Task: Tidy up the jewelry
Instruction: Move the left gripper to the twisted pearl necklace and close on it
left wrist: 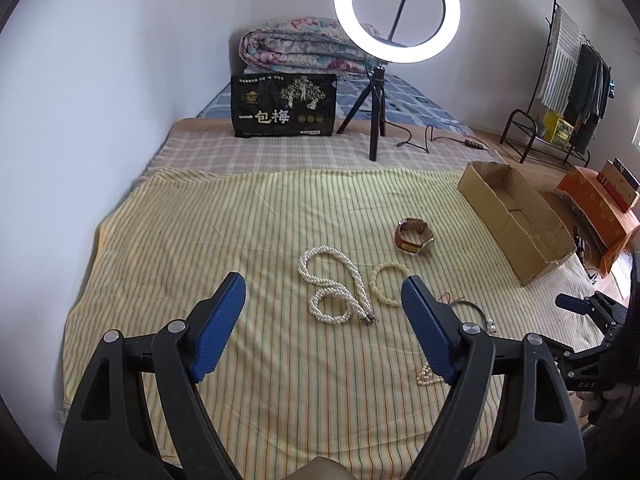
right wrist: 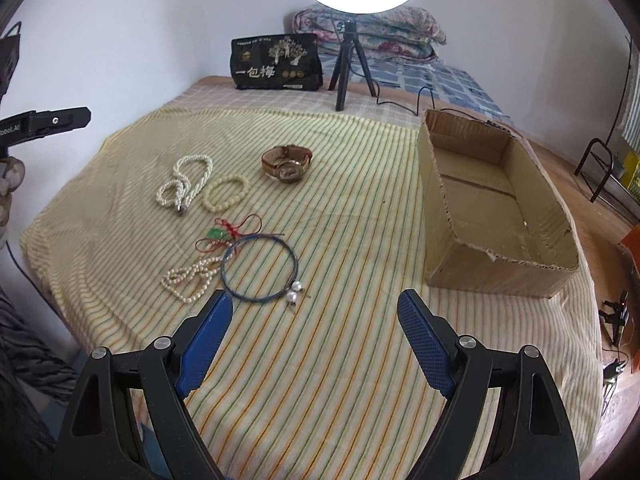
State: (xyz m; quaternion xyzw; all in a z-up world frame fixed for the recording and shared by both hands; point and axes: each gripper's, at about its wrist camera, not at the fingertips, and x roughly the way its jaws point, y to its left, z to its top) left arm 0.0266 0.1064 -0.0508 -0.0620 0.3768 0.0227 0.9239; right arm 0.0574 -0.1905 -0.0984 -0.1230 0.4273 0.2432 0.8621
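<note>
Jewelry lies on a striped yellow cloth on a bed. A thick white pearl necklace lies beside a cream bead bracelet. A brown-strap watch lies farther back. Nearer the right gripper lie a red cord with a green pendant, a blue wire hoop necklace with two pearls and a small pearl strand. An open cardboard box stands at the right and holds nothing. My left gripper is open above the cloth. My right gripper is open and empty.
A ring light on a tripod and a black snack bag stand at the back of the bed, with its cable trailing right. Folded quilts lie behind. A clothes rack stands at the far right.
</note>
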